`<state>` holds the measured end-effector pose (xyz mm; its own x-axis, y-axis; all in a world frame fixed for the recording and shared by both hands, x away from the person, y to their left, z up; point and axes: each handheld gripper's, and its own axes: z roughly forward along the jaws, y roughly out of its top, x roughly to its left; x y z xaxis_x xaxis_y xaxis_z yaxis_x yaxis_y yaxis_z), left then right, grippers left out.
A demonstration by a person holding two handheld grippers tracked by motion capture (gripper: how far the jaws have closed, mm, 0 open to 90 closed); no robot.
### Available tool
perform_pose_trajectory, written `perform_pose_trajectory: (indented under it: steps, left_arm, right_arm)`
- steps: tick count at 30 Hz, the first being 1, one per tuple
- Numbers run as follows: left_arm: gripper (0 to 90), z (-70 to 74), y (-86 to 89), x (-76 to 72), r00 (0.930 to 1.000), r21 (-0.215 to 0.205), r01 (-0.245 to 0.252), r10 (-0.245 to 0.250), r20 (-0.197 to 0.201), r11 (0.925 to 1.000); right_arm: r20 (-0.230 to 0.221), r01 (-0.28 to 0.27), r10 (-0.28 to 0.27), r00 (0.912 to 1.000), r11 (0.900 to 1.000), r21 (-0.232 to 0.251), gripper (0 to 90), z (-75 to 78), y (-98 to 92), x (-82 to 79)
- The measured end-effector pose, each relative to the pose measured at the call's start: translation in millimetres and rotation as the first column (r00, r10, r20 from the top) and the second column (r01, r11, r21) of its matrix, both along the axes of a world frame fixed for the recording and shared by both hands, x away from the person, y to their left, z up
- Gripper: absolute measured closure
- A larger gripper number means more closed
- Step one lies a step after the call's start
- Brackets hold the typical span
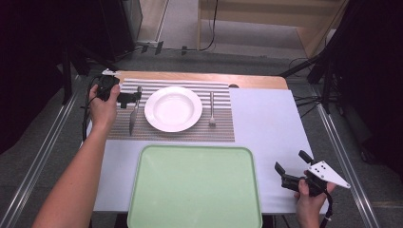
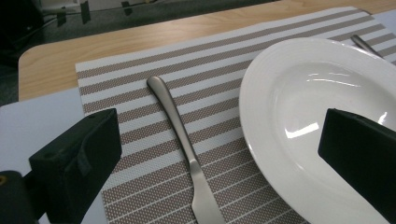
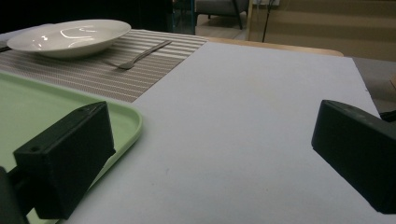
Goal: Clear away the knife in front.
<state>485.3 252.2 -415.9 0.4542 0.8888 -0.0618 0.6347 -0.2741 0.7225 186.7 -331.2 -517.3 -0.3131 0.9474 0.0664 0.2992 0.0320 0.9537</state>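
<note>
The left hand-held gripper (image 1: 134, 99), at upper left of the high view, hangs with jaws spread wide over the knife (image 2: 185, 148); the knife lies flat on the striped placemat (image 2: 140, 93), just beside the white plate (image 2: 299, 93); the right hand-held gripper (image 1: 291, 165), lower right, gapes open above the table (image 3: 261, 116), near the green tray (image 3: 28, 107).

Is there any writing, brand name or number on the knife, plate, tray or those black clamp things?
None can be read: the knife, plate, fork, striped placemat, green tray, left gripper and right gripper show no legible words, labels or numbers.
</note>
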Motion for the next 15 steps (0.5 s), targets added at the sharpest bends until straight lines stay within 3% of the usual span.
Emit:
perform_pose_trajectory:
  steps: [1, 2, 4, 9, 11, 12, 14, 15]
  left_arm:
    - [1.8, 0.0, 0.0, 0.0, 1.0000, 0.000, 0.000, 0.000, 0.000, 1.0000]
    - [4.7, -1.1, -1.0, 4.3, 0.9995, 0.036, -0.023, 0.024, -0.021, 0.9991]
    - [5.3, -3.1, -2.3, 8.5, 0.9986, 0.052, -0.021, 0.023, -0.048, 0.9984]
    - [5.3, -6.8, -3.6, 14.1, 0.9947, 0.038, -0.023, 0.027, -0.099, 0.9990]
    - [11.2, -10.0, -6.4, 20.3, 0.9858, 0.101, -0.050, 0.065, -0.155, 0.9937]
    - [14.9, -10.0, -6.4, 20.3, 0.9858, 0.101, -0.050, 0.065, -0.155, 0.9937]
    - [14.8, -13.7, -8.6, 26.9, 0.9732, 0.137, -0.038, 0.068, -0.220, 0.9898]
    - [14.8, -13.7, -8.6, 26.9, 0.9732, 0.137, -0.038, 0.068, -0.220, 0.9898]
  right_arm:
    - [0.000, 0.000, 0.000, 1.0000, 1.000, 0.000, 0.0, 0.0, 0.0, 0.0]
    - [-0.002, 0.000, 0.000, 1.0000, 1.000, 0.000, 0.0, 0.0, 0.4, 0.0]
    - [0.000, -0.001, 0.001, 1.0000, 1.000, -0.001, 0.0, 0.0, 0.0, -0.1]
    - [0.001, -0.001, 0.001, 1.0000, 1.000, -0.002, 0.0, -0.1, 0.1, 0.0]
    - [-0.004, 0.000, 0.000, 1.0000, 1.000, 0.001, 0.0, -0.1, 0.6, -0.4]
    - [-0.004, 0.000, 0.000, 1.0000, 1.000, 0.001, 0.0, -0.1, 0.6, -0.4]
    - [-0.005, -0.001, 0.001, 1.0000, 1.000, 0.001, 0.0, -0.1, 0.9, 0.0]
    - [-0.005, -0.001, 0.001, 1.0000, 1.000, 0.001, 0.0, -0.1, 0.9, 0.0]
